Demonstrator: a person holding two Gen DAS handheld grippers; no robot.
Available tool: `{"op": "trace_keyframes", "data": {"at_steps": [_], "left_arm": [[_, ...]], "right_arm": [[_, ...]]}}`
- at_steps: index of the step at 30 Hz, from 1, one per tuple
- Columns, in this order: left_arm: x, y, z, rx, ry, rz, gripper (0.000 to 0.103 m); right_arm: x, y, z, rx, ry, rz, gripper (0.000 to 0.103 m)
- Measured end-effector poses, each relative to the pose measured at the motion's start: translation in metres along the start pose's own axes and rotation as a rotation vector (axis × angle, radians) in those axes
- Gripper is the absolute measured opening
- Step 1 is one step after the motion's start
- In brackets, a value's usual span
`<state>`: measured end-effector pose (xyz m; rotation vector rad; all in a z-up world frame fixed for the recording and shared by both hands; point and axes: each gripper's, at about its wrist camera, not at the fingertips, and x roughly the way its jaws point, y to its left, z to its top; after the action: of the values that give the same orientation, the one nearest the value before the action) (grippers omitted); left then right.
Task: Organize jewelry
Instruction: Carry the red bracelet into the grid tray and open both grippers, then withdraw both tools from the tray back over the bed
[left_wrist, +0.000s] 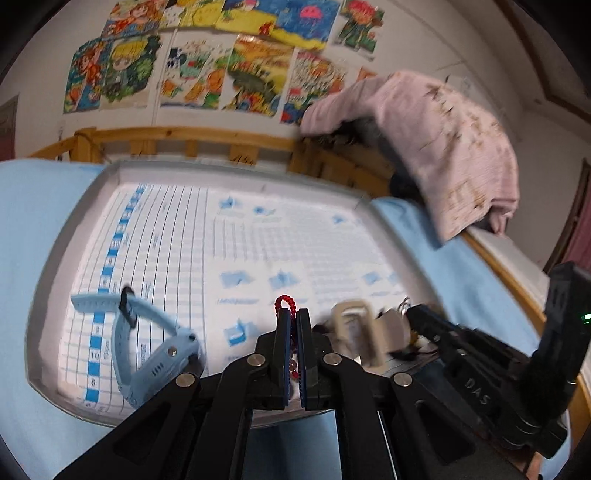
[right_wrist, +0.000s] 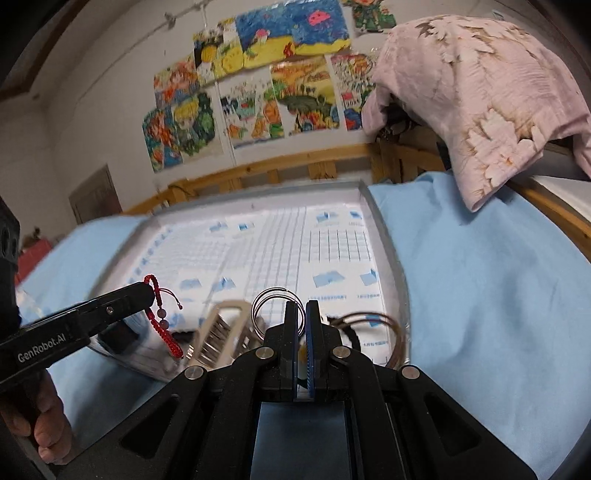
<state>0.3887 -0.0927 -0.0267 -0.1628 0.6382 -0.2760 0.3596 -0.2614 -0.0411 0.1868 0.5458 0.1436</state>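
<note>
Left jaws: left gripper drawn nearly together on the red beaded bracelet; a small loop stands above the tips, and the rest hangs below the fingers, as the right wrist view shows.
Right jaws: right gripper narrowed on the thin metal ring, a doubled wire hoop held by one edge, most of it standing free to the left of the tips.
Items near the jaws: beige watch band, blurred, lying just beside the left fingers; brown cord bracelet curling just right of the right fingers; blue watch resting on the tray's left part, apart from both grippers.
Tray: shallow white tray lined with a printed blue-grid sheet, set on the light blue bedsheet; both grippers hover over its near edge.
Surroundings: wooden bed rail, pink cloth draped over it, children's drawings on the wall.
Risk, bracelet: grip is on a short span of cord only; a quick swing could let the beads slide through, or the dangling tail snag the watch band.
Risk, ring: edge hold on smooth wire; it may pivot or spring out of the pads and roll off onto the sheet.
Risk, grippers: the two work close together, so a crossing move could knock one load loose.
Risk, tangling: loose cord bracelet near the right fingers may be dragged along.
</note>
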Motion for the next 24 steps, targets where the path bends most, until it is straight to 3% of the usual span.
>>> {"op": "trace_keyframes", "data": {"at_steps": [10,13,17,20,22,24], "left_arm": [[0.004,0.005,-0.004,-0.017,0.033,0.043,0.005],[0.000,0.002,-0.004,0.000,0.023,0.055,0.012],[-0.019,0.000,-0.004,0.000,-0.043,0.052,0.057],[-0.035,-0.003,-0.003,0.004,-0.081,0.063,0.057],[-0.046,-0.005,-0.004,0.013,-0.094,0.070,0.058],[-0.059,-0.007,-0.006,0.015,-0.118,0.076,0.071]], "right_arm": [[0.003,0.003,-0.004,-0.010,0.035,-0.028,0.004],[-0.001,0.002,-0.003,0.000,0.023,-0.029,0.005],[-0.013,-0.002,0.000,0.012,-0.020,-0.026,0.005],[-0.028,-0.002,0.002,0.011,-0.063,-0.024,0.007],[-0.040,-0.002,0.003,0.009,-0.095,-0.022,0.018],[-0.055,-0.001,0.003,0.007,-0.138,-0.019,0.041]]}}
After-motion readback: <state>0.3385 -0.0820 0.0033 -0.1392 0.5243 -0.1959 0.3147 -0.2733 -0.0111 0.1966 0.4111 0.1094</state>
